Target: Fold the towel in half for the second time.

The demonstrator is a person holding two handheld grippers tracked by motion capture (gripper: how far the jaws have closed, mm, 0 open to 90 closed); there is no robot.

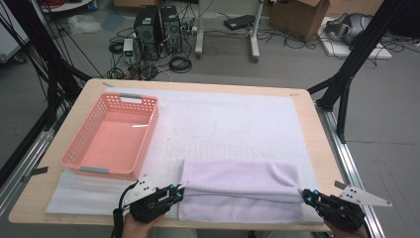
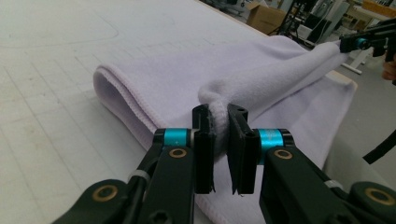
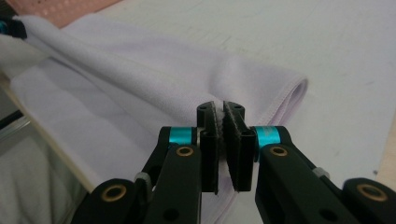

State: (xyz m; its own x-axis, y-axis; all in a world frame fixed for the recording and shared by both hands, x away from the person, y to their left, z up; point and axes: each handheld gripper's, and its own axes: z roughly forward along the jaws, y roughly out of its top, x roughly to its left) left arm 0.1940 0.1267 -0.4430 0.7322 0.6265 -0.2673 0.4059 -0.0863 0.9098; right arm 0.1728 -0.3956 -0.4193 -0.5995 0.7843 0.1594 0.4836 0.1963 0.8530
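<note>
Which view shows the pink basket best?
The high view: the whole basket sits on the table's left side, beside the folded towel. The right gripper view shows just a pink corner behind the towel.

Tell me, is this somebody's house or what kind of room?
Probably a lab or workshop, not a house: computer towers and tangled cables sit on the floor, cardboard boxes stand behind, and the table sits among black metal frames.

I find nothing I can read anywhere. The white mat [image 1: 237, 124] in the middle of the high view carries only faint outlines and grid lines, no letters or numbers. The cardboard boxes [image 1: 302, 15] at the upper right show no print I can make out from here.
</note>
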